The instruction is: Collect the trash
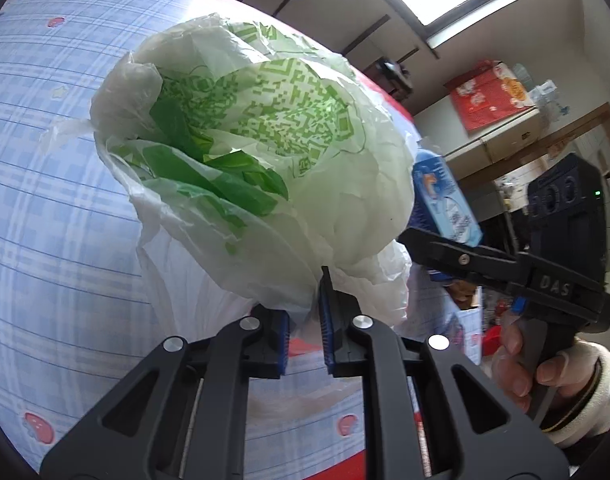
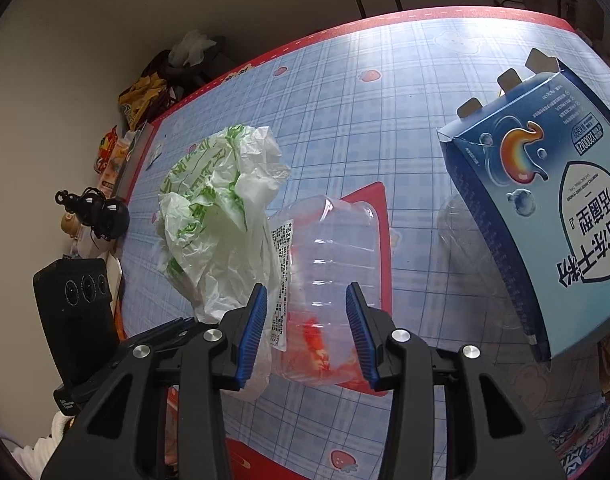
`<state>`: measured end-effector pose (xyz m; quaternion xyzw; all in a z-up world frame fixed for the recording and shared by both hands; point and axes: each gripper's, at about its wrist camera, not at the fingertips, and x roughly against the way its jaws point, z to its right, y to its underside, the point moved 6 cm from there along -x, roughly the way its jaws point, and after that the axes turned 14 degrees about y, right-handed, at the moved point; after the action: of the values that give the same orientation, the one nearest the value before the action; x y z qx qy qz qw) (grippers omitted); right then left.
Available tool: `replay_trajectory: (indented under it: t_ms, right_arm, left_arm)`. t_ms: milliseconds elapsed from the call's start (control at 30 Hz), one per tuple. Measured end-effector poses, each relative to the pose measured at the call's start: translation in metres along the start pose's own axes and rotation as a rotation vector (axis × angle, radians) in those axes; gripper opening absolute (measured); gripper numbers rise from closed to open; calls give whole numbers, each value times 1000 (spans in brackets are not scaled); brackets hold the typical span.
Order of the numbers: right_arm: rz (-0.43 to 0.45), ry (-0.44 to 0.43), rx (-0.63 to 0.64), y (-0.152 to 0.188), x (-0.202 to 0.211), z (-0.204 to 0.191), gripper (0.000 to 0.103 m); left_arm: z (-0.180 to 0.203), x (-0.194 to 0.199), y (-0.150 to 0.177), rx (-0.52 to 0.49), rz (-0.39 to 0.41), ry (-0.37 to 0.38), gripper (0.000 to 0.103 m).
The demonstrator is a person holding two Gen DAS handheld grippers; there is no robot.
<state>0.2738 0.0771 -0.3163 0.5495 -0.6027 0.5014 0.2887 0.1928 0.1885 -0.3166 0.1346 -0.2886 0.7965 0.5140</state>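
We take the plastic bag (image 1: 265,152) as the main thing of the task: it is white, thin and crumpled, with green print and a square code pattern on it, and its mouth stands open toward us. We judge it very light and soft, also a little slippery, so it will fold or slide if it is held at a loose part; the best place to hold is the bunched film near the edge, where several layers lie together. Our left gripper (image 1: 305,332) is closed on exactly such a gathered fold at the low edge of the bag and holds it above the table (image 1: 45,200) with the blue checked cloth. Just beside the bag, our right gripper (image 2: 305,336) has a clear plastic bottle (image 2: 325,272) between its blue pads (image 2: 251,336); the pads seem to lie against its sides, and some red remains show inside at the bottom. We judge the bottle light and easy to crush, smooth too, so a hold across the ribbed body is safer. More to the right a blue box (image 2: 545,200) with open flaps stands tilted on the table.
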Motion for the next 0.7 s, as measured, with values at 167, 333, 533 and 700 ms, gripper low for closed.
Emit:
replay_trajectory:
  t_ms: [167, 333, 533, 700]
  right_arm:
    - [8, 51, 9, 10, 13, 10, 14]
    - [-2, 120, -22, 16, 15, 44, 16]
    - [-17, 173, 49, 30, -4, 38, 42]
    - [-13, 183, 93, 29, -11, 25, 71]
  left_arm:
    - [5, -24, 12, 37, -14, -9, 13]
    - [3, -14, 15, 14, 12, -41, 13]
    - [2, 14, -1, -10, 90, -104, 13]
    - [-17, 46, -7, 0, 135, -195, 13]
